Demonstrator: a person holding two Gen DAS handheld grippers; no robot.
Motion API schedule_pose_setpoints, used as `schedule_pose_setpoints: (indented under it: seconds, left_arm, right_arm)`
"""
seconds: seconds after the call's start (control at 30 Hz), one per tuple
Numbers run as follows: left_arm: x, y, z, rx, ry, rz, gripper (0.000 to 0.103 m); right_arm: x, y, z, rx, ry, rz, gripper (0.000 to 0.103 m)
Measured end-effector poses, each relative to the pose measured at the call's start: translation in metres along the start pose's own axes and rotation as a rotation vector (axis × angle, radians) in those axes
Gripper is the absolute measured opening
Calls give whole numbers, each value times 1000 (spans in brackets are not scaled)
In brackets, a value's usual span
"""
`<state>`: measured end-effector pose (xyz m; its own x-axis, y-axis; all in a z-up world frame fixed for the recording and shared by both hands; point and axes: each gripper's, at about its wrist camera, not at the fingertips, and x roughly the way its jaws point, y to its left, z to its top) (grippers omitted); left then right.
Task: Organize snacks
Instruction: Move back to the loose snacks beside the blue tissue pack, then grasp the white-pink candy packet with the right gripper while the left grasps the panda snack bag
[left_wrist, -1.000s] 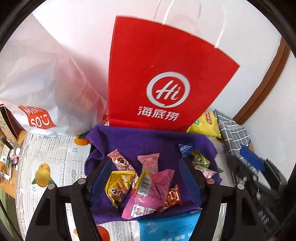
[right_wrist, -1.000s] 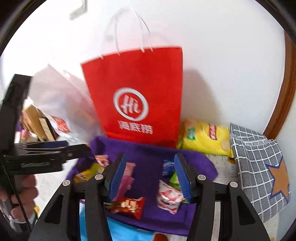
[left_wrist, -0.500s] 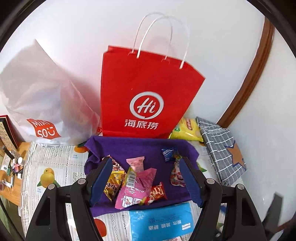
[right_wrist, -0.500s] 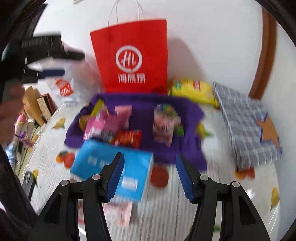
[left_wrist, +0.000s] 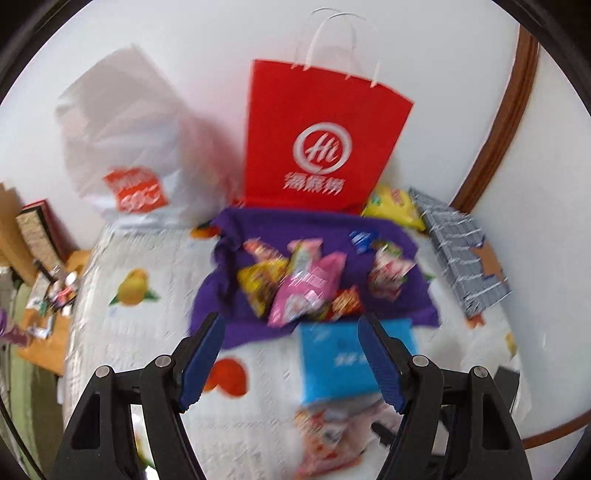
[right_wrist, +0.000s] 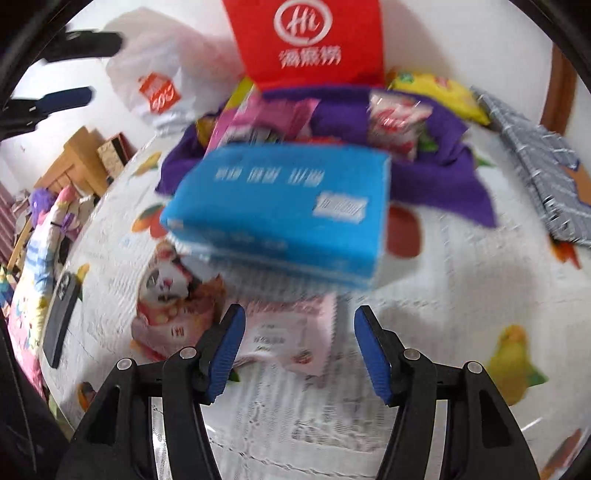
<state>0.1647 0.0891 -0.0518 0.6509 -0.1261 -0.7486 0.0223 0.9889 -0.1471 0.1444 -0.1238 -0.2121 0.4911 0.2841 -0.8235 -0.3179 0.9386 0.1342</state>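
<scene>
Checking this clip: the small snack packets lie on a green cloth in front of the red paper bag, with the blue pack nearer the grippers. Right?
Not quite. The cloth is purple, not green; the left wrist view shows it plainly. The rest holds: the snack packets lie on it in front of the red paper bag, and the blue pack sits nearer the grippers.

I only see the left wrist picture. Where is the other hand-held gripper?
Observer: The right hand-held gripper hovers over a pale pink packet before the blue pack; its jaws have just been opening, with nothing gripped between them.
Operator: Anything left of that packet?
Observer: A dark flat device lies on the fruit-print tablecloth.
Operator: Can you see my gripper?
Observer: Yes, the left hand-held gripper shows at upper left, jaws apart.
</scene>
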Motion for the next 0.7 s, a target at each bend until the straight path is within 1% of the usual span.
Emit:
schedule_pose_setpoints:
  seconds: [0.1, 0.13, 0.2, 0.27, 0.3, 0.37, 0.4, 0.43, 0.47, 0.57, 0.7]
  left_arm:
    - [-5, 16, -23, -12, 13, 14, 73]
    - [-7, 20, -31, -18, 13, 16, 73]
    - [-9, 28, -45, -41, 11, 19, 73]
    - [-8, 32, -54, -50, 18, 18, 73]
    - [-7, 34, -60, -59, 24, 13, 73]
    - [-4, 36, -68, -63, 40, 2, 73]
    - [-3, 35, -72, -63, 46, -1, 73]
    - [-2, 36, -77, -63, 51, -6, 73]
    - [-1, 35, -81, -64, 53, -10, 73]
    - [4, 31, -91, -69, 64, -31, 73]
    - [13, 11, -103, -18, 81, -49, 73]
  right_arm:
    - [13, 7, -8, -11, 20, 5, 63]
    - [12, 11, -10, -21, -5, -7, 65]
    - [16, 19, -12, -50, -18, -18, 66]
    - [17, 24, -14, -69, -33, -46, 64]
    - [17, 27, -15, -87, -43, -62, 61]
    - [16, 27, -17, -99, -57, -73, 43]
    - [14, 26, -19, -100, -61, -74, 39]
    - [13, 24, -19, -98, -60, -67, 30]
    - [12, 23, -19, -94, -59, -55, 24]
    - [3, 17, -23, -69, -81, -30, 22]
    - [-15, 10, -28, -70, -125, -56, 21]
